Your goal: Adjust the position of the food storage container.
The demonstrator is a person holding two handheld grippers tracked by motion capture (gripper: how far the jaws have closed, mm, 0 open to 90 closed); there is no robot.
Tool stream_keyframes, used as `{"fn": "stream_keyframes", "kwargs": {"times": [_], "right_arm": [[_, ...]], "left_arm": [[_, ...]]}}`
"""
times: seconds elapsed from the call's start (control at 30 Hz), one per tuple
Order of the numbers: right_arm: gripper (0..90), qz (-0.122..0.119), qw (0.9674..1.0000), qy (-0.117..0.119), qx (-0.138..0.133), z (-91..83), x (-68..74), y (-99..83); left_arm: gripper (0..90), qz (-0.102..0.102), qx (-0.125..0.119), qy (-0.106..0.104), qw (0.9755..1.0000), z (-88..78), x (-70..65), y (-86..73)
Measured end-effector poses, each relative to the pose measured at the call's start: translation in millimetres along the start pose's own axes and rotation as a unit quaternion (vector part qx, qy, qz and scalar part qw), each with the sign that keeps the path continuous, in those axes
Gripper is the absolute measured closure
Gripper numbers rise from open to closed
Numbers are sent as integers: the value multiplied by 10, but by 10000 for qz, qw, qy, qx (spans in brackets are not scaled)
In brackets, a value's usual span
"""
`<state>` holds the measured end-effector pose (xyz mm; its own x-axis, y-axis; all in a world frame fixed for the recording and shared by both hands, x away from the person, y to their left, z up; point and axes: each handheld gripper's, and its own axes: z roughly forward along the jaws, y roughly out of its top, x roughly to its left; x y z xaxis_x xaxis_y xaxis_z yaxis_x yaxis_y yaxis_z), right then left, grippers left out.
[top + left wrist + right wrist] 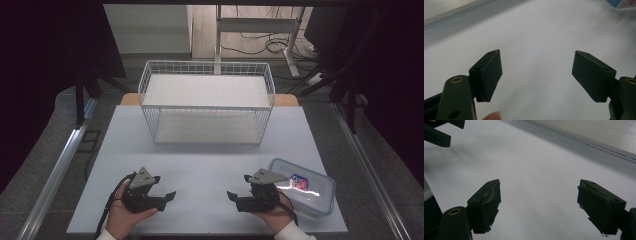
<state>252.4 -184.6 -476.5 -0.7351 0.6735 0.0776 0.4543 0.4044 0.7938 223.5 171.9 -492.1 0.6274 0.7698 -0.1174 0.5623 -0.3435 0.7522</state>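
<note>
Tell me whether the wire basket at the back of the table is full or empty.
Empty. In the high view the wire basket shows bare white shelves on both levels. The clear lidded container sits apart, beside the right tool.

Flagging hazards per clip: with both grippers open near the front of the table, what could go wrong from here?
The clear lidded container sits close to the table's front right corner, right beside the right gripper; a careless sweep could push it off. The left gripper faces the right one across a bare stretch, so closing in together might knock jaws. The wire basket's thin rim could snag a jaw.
</note>
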Motion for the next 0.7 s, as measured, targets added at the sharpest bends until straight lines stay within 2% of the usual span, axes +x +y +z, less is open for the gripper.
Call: {"fn": "stream_keyframes", "kwargs": {"times": [0.37,0.57,0.7], "right_arm": [[211,9,10000,-77,-42,-66,-66,20],[231,16,10000,-45,-69,-105,-82,56],[243,18,10000,-60,2,-152,-123,71]], "left_arm": [[239,40,-4,-31,10000,2,-9,6],[240,43,-10,-24,10000,-12,-5,0],[239,61,19,-21,10000,2,-10,-2]]}}
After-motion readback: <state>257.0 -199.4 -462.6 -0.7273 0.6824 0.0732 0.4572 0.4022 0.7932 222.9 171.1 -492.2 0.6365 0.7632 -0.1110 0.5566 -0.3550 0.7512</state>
